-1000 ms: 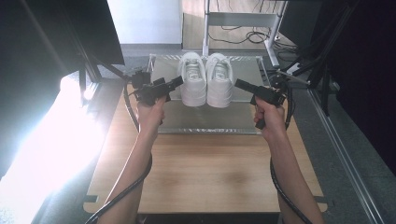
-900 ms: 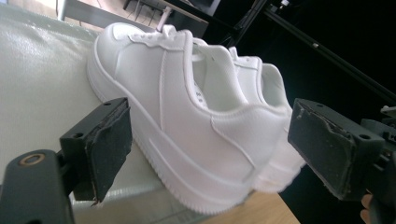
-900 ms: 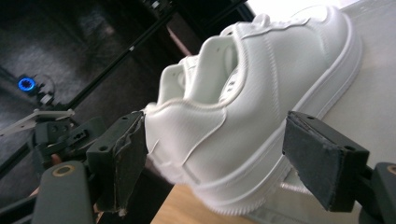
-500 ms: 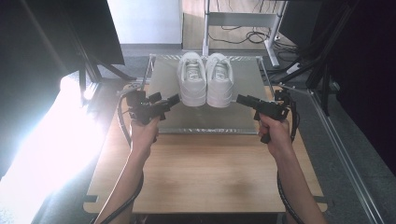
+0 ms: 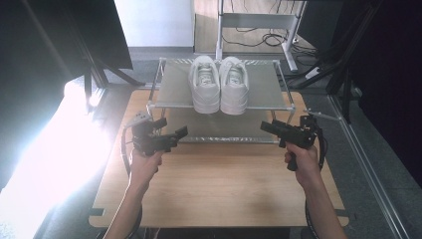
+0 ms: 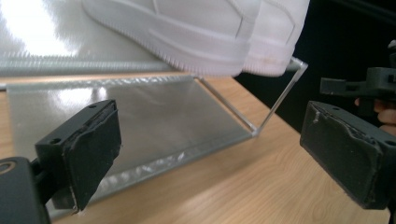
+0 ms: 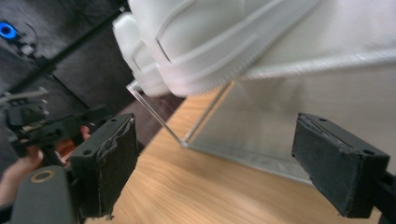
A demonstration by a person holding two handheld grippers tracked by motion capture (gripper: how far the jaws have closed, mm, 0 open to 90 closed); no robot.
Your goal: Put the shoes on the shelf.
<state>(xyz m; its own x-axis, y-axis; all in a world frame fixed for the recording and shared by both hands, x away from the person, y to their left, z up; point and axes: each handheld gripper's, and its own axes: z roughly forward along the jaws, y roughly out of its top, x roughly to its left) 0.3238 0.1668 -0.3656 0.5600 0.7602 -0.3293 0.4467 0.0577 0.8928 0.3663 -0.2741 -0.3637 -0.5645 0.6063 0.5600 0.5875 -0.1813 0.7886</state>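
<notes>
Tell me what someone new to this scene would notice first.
A pair of white sneakers sits side by side on the top tier of a metal shoe rack at the far end of the wooden table. Nearer, the left gripper and right gripper point inward at each other, both open with nothing between their fingers.

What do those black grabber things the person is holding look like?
Each hand-held gripper is matt black plastic with a pistol-like handle. The left hand-held gripper carries a small grey plate on top, and the right hand-held gripper trails a looping black cable. Up close, the jaws are chunky blocks faced with flat, dark, slightly worn pads, with small screw holes on their edges. The forearms are bare, with no sleeves.
</notes>
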